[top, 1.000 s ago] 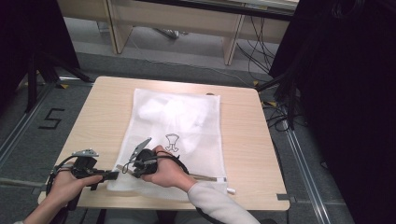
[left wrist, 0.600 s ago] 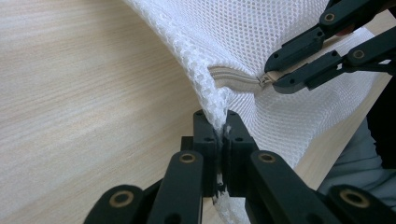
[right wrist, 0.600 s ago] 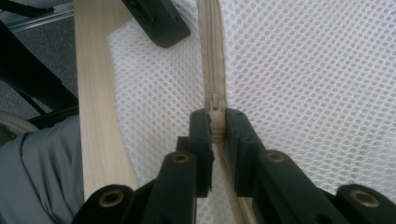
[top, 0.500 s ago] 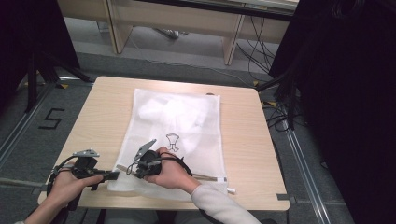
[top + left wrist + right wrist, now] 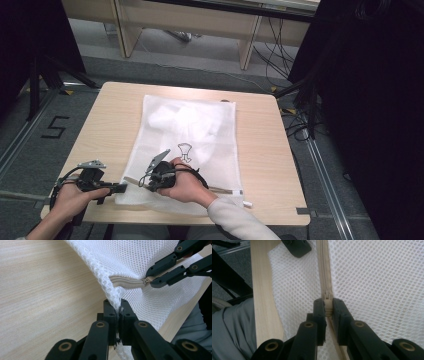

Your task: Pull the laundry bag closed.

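On the desk (image 5: 115, 107) lies a white mesh bag (image 5: 192, 132), whose near corner the left hand-held gripper (image 5: 118, 305) pinches with jaws fully closed, while the right hand-held gripper (image 5: 327, 305) is clamped tight on the zip pull (image 5: 327, 298) just beside it.

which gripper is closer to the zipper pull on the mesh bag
Right. The right gripper is clamped on the zipper pull; the left gripper pinches the mesh bag corner beside it.

Light wooden table (image 5: 105, 120), white mesh bag (image 5: 200, 135) flat on it.
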### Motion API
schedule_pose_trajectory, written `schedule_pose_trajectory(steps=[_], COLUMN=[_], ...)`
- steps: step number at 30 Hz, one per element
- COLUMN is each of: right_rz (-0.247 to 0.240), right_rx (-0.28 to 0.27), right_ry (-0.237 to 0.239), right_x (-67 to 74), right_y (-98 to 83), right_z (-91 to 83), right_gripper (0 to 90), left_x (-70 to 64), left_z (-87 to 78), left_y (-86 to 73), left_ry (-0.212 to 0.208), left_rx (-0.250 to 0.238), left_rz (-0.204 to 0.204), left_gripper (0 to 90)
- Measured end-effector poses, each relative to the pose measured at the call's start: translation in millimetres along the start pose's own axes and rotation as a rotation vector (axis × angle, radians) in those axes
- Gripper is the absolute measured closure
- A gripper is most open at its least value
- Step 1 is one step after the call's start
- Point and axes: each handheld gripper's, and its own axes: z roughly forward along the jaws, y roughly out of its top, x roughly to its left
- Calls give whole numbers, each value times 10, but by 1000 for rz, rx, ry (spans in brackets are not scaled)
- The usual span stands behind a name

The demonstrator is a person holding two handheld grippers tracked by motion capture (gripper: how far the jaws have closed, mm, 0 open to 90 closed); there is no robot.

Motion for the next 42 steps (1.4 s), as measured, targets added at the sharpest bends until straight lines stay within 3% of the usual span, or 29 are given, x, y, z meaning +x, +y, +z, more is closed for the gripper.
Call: schedule_pose_trajectory(steps=[41, 42], right_rz=[18, 39], right_rx=[27, 34], right_ry=[-15, -12], right_x=[-52, -45], right_y=[-142, -147], right_z=[-163, -174], right_gripper=[824, 825], left_x=[4, 2], left_z=[12, 16], left_y=[-4, -5], left_ry=[21, 16], left_rx=[-11, -15], left_rz=[-10, -9], left_gripper=[858, 858])
